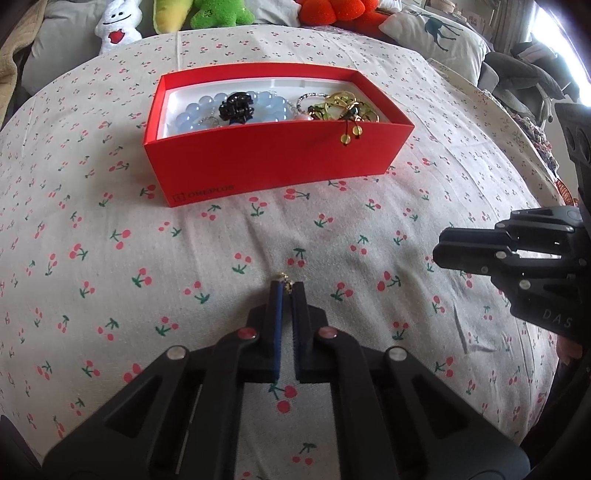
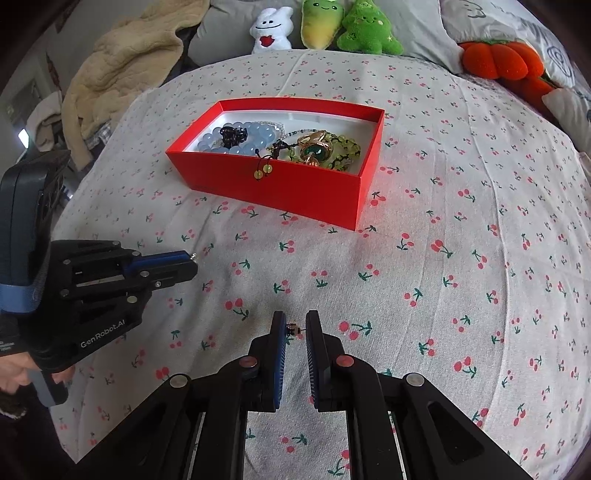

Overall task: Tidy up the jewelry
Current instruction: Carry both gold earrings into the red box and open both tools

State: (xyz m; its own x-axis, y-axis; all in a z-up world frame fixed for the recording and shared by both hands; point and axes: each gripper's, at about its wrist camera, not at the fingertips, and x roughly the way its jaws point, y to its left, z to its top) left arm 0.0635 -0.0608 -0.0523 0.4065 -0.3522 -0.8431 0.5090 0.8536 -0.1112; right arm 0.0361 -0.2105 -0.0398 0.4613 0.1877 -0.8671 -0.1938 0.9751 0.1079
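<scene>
Two grippers are at work over the cherry-print bedspread [image 2: 424, 258], each pinching a very small piece. At the left edge of the right wrist view the left gripper [image 2: 194, 258] reaches in sideways, its jaws narrowed almost to touching, with a speck of metal showing at the tips. In its own view, low at the centre, that speck reads as a tiny gold earring [image 1: 286, 280] caught between the blue pads, too small to make out further. Holding it at the very tips probably keeps it visible and makes for a clean drop. Further right, at the bottom centre of the right wrist view, the right gripper [image 2: 295, 328] has its jaws set narrow but with a visible gap, bridged by a small dark stud [image 2: 293, 328] on a thin pin. It seems to be held by its ends, though contact on the right pad is hard to confirm. The red box [image 2: 295, 192] sits in the upper middle of both views, open-topped with a white lining, well apart from both grippers. Inside it, from left to right, lie a pale blue bead bracelet [image 2: 255, 133] with a black hair claw [image 2: 232, 134] resting on it, then a green bead strand [image 2: 343, 146] and a gold and green ornament [image 2: 314, 149]. Two yellow beads [image 2: 262, 170] on a dark cord hang over the near wall. Most pieces look already stored, so these two small ones are probably among the last. Plush toys [image 2: 325, 26] line the top edge of the frame.
</scene>
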